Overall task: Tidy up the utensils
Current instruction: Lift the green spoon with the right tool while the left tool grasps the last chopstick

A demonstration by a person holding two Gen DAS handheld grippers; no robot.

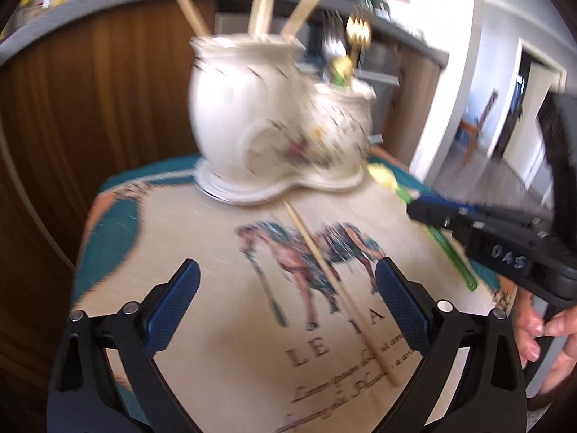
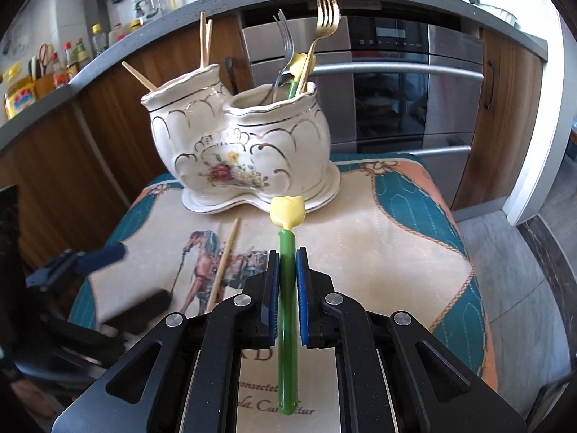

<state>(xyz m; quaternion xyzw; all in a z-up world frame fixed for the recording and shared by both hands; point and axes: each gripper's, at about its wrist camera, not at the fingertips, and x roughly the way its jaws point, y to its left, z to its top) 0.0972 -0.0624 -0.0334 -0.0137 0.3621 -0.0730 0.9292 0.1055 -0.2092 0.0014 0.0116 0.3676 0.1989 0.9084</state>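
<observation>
Fingers of my right gripper are pinching the green stem of a tulip-shaped utensil, pressing on it from both sides; its yellow head is pointing toward the ceramic holder. My left gripper is standing with its blue pads spread wide, nothing between them except the cloth far below. On the right gripper's body I am reading "DAS" in the left wrist view.

One wooden chopstick is lying loose on the printed cloth, across the horse picture, slanting from the holder's base toward the near edge. The cloth is carrying big letters "LE" and, lower, cursive lines which I cannot read well.

The holder is sitting near the far edge of the cloth, on its own scalloped base. Its taller left compartment is keeping chopsticks, its right compartment is keeping a gold fork, a silver fork and another yellow tulip utensil.

The right half of the cloth, up to its rope-patterned border, is lying open for moving.
</observation>
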